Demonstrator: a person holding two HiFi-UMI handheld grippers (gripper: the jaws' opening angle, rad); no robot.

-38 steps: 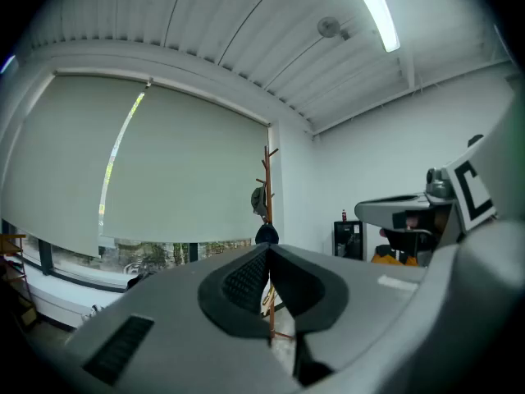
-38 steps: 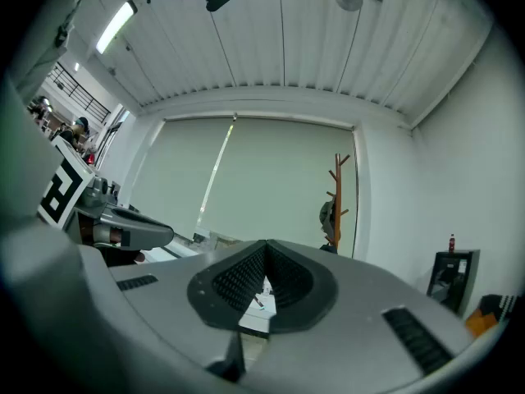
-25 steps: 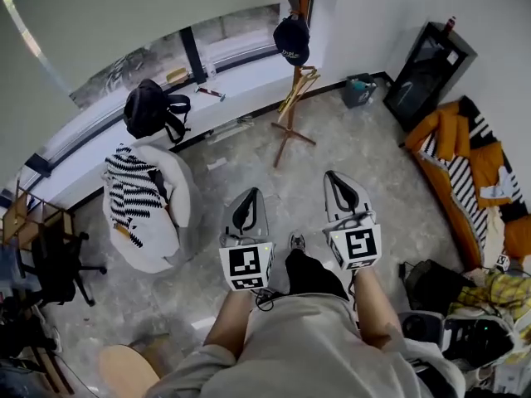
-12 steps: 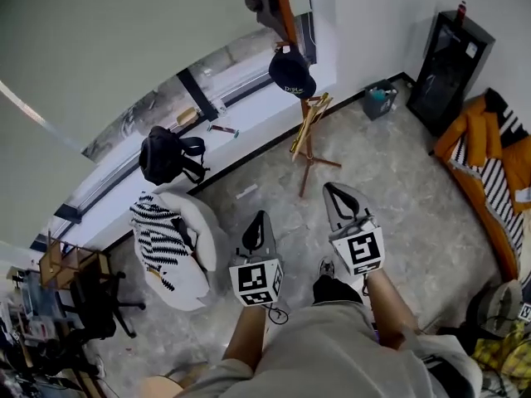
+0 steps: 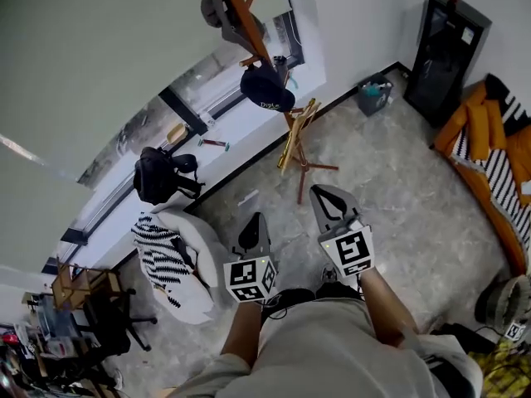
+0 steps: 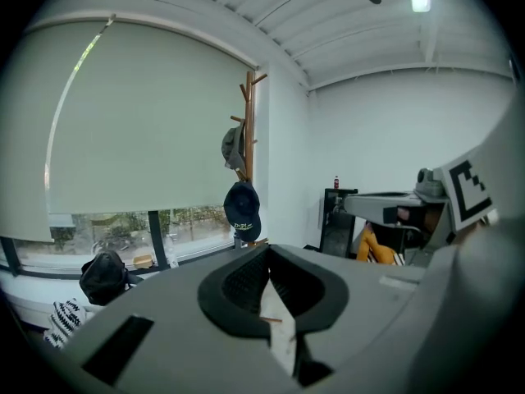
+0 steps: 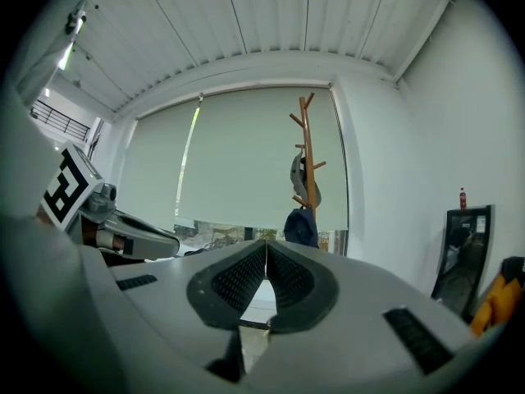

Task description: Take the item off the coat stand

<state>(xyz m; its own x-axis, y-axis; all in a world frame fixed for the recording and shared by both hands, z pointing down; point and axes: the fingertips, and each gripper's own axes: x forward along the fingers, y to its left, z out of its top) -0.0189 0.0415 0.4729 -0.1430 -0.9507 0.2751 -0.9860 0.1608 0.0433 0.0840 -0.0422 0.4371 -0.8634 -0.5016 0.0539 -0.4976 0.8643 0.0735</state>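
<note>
- Position: you face the wooden coat stand (image 5: 247,30), which stands on the stone floor (image 5: 390,172) near the window wall, in the corner of the room.
- Left gripper (image 5: 252,225): you hold it low in front of your body, its tip pointing toward the stand. Its own view shows the two dark pads pressed together with nothing between them.
- Right gripper (image 5: 322,199): you hold it beside the left one and slightly further forward. Its own view shows the ribbed pads meeting along one line, with nothing between them.
- Task item: a dark cap (image 5: 267,89) with pale lettering hangs from a peg about halfway up the stand. Neither gripper touches it; both are well apart from the stand.
- Second item: a grey hat (image 5: 217,11) hangs from a higher peg on the same pole, above the dark cap.
- Window side: a black backpack (image 5: 156,175) rests on the sill to your left. Below it, a white seat (image 5: 192,240) carries a black-and-white striped cloth (image 5: 162,255).
- Right side: a tall black cabinet (image 5: 444,48) stands against the wall, with a small bin (image 5: 375,95) between it and the stand.
- Far right: orange cushions (image 5: 474,127) lie along the edge of the head view.
</note>
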